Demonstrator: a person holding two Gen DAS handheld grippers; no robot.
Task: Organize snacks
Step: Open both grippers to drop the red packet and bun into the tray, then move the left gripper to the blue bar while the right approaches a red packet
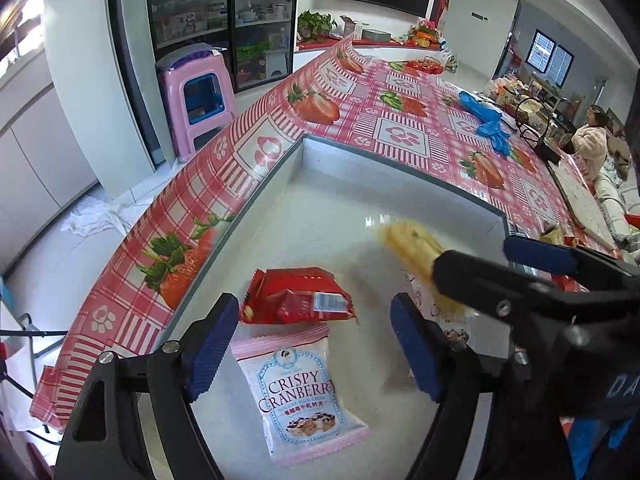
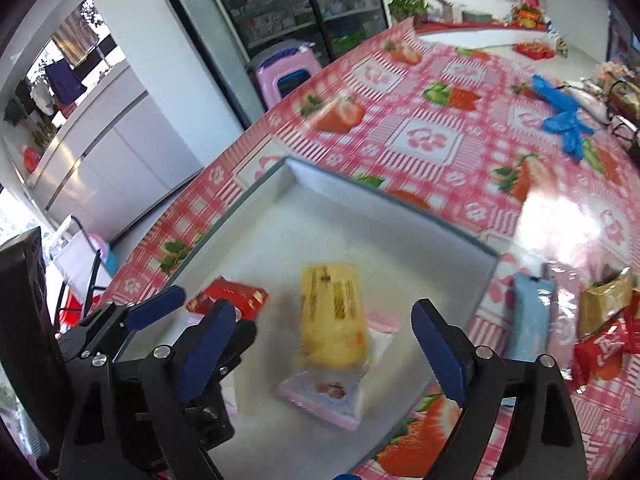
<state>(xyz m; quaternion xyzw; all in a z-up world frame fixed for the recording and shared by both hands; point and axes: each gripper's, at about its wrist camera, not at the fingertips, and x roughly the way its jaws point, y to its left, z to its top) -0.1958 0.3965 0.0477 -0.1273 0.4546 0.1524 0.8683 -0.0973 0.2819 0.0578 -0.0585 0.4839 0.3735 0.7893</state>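
Observation:
A white tray with a grey rim (image 1: 400, 165) sits on the strawberry tablecloth. My left gripper (image 1: 316, 344) hangs open over a Crispy Cranberry packet (image 1: 300, 396) and a red packet (image 1: 296, 300), touching neither. To its right is my right gripper (image 1: 476, 258), with a blurred yellow packet (image 1: 408, 246) at its fingertip. In the right wrist view my right gripper (image 2: 324, 348) stands open. The yellow packet (image 2: 332, 316) lies between its fingers, unpressed, on a pink-white packet (image 2: 332, 394). The red packet (image 2: 228, 296) and the left gripper's pad (image 2: 156, 308) are at the left.
Several loose snack packets lie outside the tray at the right: light blue (image 2: 532, 316), pink (image 2: 564, 312), gold (image 2: 604, 304), red (image 2: 600, 352). Blue gloves (image 1: 486, 120) lie farther back. A pink stool (image 1: 196, 96) stands beside the table; a person (image 1: 590, 140) sits far right.

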